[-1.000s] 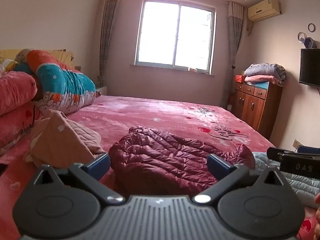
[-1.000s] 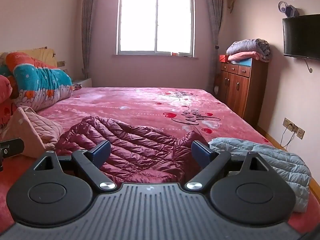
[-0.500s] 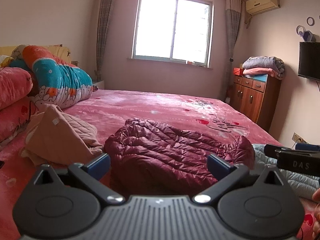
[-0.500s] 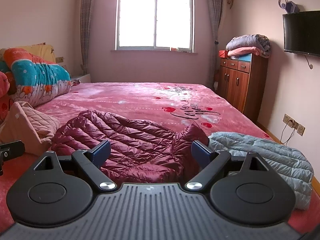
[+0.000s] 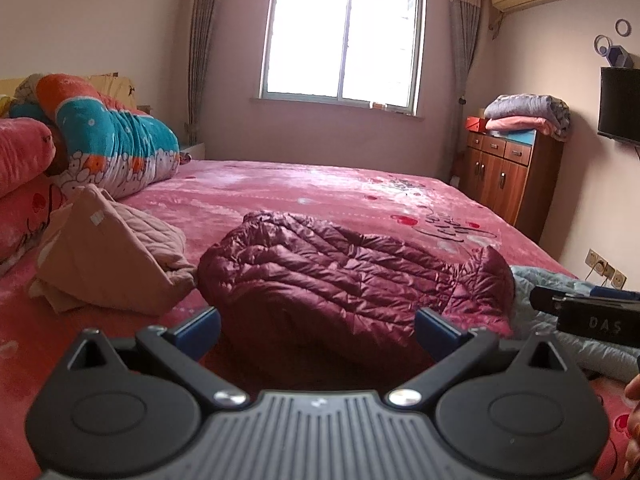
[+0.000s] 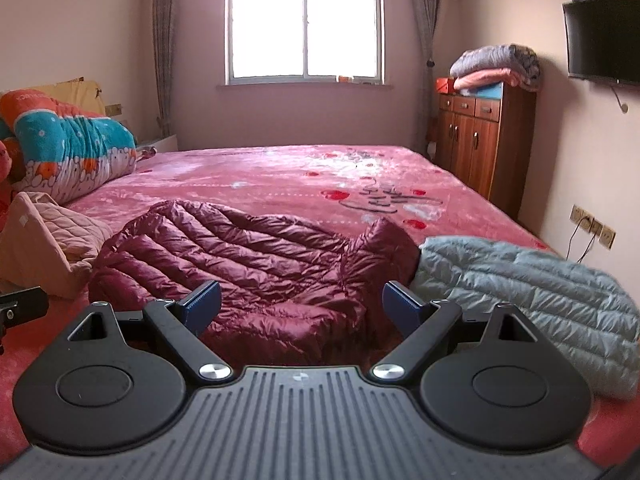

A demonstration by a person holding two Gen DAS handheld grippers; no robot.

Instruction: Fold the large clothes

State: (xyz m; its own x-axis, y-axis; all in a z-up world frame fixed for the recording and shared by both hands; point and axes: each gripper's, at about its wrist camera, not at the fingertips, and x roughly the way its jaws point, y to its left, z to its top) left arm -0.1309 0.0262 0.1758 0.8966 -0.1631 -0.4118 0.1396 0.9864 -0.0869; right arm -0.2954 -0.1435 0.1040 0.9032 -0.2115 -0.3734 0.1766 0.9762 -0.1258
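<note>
A dark red quilted down jacket [image 5: 340, 268] lies bunched on the pink bed [image 5: 288, 188], also in the right wrist view [image 6: 256, 256]. My left gripper [image 5: 318, 330] is open and empty, held just short of the jacket's near edge. My right gripper [image 6: 301, 305] is open and empty, over the jacket's near right part. A pale grey-blue down jacket [image 6: 532, 292] lies right of the red one, touching it; it also shows in the left wrist view [image 5: 540, 292]. The right gripper's body [image 5: 588, 316] shows at the left view's right edge.
A beige quilted garment [image 5: 108, 256] lies heaped left of the red jacket. Rolled colourful quilts [image 5: 112, 144] lie at the head of the bed on the left. A wooden cabinet [image 6: 480, 140] with folded blankets stands at the right wall, and a TV [image 6: 604, 40] hangs above.
Both grippers have tilted and lowered slightly toward the bed, so the red jacket sits higher and nearer in both views. Both stay open and empty. The clothes have not moved.
</note>
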